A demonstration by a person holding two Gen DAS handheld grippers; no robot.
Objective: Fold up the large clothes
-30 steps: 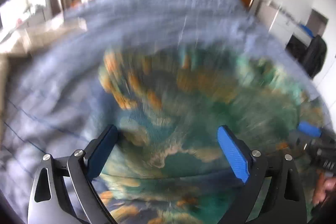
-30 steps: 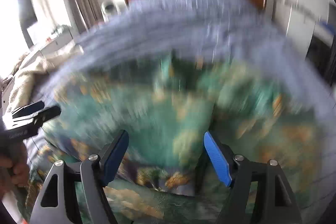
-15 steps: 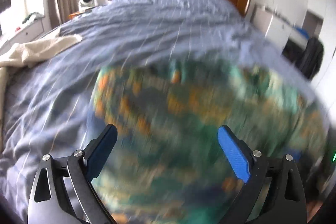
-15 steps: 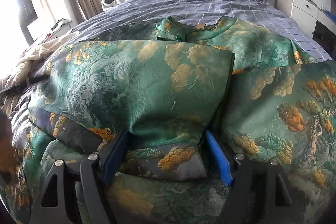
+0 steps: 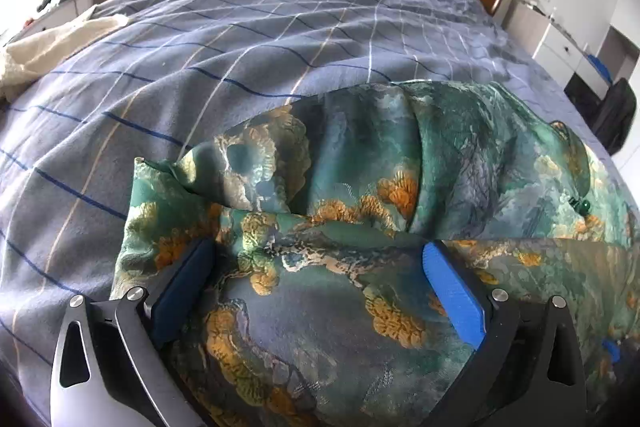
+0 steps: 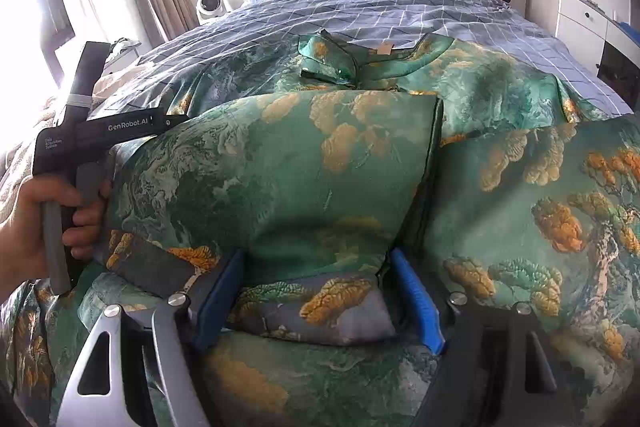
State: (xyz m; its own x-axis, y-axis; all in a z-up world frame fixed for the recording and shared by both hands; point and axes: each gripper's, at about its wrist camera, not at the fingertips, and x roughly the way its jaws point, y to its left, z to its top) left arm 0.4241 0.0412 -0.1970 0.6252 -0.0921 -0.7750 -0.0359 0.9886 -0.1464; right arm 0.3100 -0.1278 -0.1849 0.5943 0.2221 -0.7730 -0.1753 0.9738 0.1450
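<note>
The green brocade garment [image 6: 312, 171] is laid on the checked bed [image 5: 256, 39], partly folded. The left gripper [image 5: 316, 283] has just been opened wide, with cloth between its jaws. The right gripper [image 6: 316, 291] is clamped on a folded edge. The fabric is judged soft, bulky, slippery; hems are best gripped.

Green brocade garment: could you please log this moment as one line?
green gold-patterned brocade garment: part-folded on blue checked duvet | left gripper: jaws just opening, cloth between, ungripped | right gripper: shut on fold
</note>
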